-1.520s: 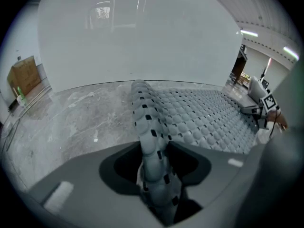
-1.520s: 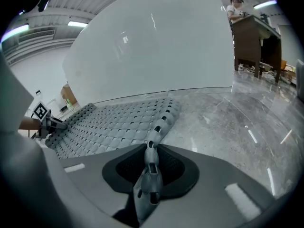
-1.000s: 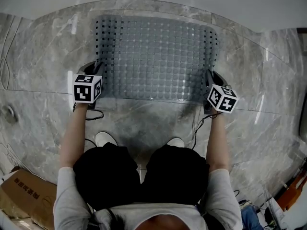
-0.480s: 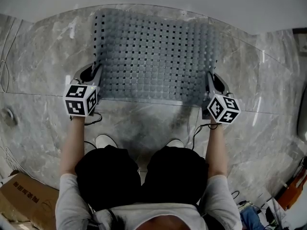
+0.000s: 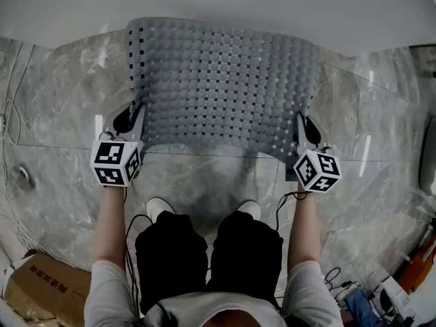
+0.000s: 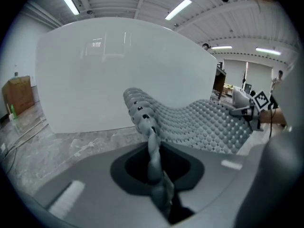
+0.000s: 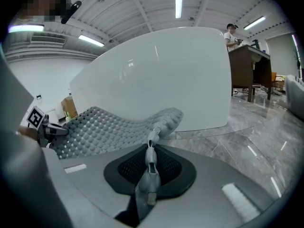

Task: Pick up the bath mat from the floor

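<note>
A grey rubber bath mat with rows of bumps and square holes hangs spread between my two grippers, above the marble floor, its far edge up against the white tub wall. My left gripper is shut on the mat's near left corner. My right gripper is shut on the near right corner. In the left gripper view the mat's edge stands pinched between the jaws. In the right gripper view the mat's edge is clamped the same way, and the sheet sags away to the left.
A white bathtub wall curves along the far side. Grey marble floor lies all round. The person's shoes stand under the mat's near edge. A cardboard box sits at lower left, cables trail at the left.
Both grippers have risen with the mat in them. The mat has come off the floor and now looms larger, its far edge over the tub wall. The person has straightened up.
</note>
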A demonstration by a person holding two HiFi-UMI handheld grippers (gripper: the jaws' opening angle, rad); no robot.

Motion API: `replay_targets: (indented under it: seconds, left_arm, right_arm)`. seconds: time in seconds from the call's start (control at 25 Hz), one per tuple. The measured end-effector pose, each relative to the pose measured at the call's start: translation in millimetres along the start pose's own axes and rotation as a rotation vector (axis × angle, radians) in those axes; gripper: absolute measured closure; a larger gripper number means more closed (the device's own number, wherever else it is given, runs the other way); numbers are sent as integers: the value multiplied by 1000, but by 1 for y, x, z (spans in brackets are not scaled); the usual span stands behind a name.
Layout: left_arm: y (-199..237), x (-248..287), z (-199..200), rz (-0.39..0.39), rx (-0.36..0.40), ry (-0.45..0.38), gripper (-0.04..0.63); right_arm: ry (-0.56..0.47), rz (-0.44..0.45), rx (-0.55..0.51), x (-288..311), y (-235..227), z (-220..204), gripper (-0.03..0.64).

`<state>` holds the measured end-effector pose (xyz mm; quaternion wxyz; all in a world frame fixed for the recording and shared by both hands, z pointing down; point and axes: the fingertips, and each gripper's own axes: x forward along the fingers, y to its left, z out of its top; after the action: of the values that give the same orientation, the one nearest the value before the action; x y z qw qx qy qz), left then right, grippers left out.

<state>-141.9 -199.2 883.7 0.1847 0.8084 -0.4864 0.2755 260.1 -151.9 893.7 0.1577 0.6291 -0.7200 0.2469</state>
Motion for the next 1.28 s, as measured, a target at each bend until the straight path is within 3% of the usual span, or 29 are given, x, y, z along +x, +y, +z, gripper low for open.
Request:
replay_targets:
  seconds: [0.4,0.92,1.28]
  left_arm:
    - [-11,-86,90,1,17,-34,549]
    - [-27,-247,236,26,-49,-57,548]
    - [-36,-353,345,17,-34,-90,548]
  right_arm:
    - [0,-19,10,-74,30,91,578]
    - [-15,-13,-7,-211,72,261,578]
    - [-57,-7,-12,-300,105,381,578]
